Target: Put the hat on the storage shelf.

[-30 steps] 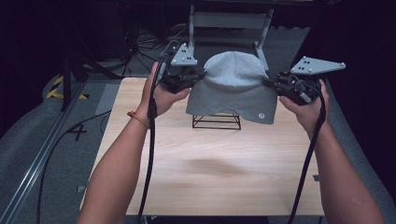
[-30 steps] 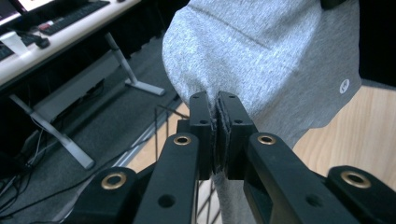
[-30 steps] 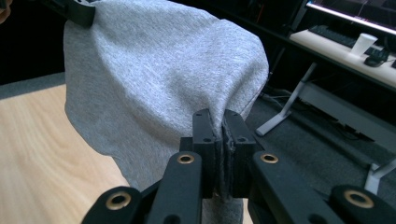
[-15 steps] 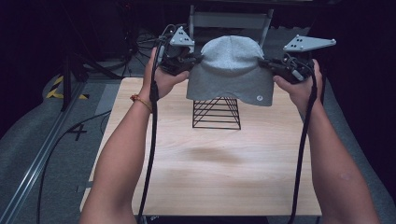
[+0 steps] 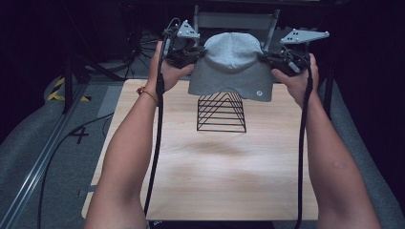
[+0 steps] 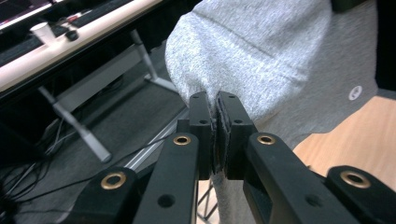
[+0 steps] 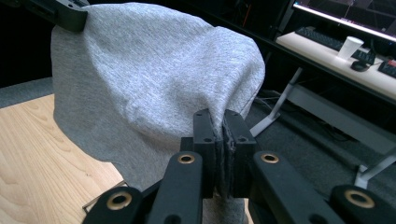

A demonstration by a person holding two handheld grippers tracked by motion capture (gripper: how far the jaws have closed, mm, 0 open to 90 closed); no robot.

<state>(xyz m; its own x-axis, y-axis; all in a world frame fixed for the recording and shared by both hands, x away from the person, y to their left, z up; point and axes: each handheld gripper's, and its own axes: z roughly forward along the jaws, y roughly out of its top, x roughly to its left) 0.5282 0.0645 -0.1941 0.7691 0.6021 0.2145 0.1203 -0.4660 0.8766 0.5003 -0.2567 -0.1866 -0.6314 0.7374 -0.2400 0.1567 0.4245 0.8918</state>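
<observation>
1. Our left tool (image 5: pixel 195 56) and right tool (image 5: pixel 268 60) each clamp an edge of the grey beanie (image 5: pixel 232 64).
2. It hangs over the black wire rack (image 5: pixel 221 112) on the worktop (image 5: pixel 210 171).

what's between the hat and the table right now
The wire stand sits there on the table, partly under the grey hat, which both grippers hold up above it, as the high view shows.

A white "4" is painted on the grey floor mat (image 5: pixel 79 135); the round white badge on the grey knitted beanie (image 5: pixel 232 71) is unreadable.
</observation>
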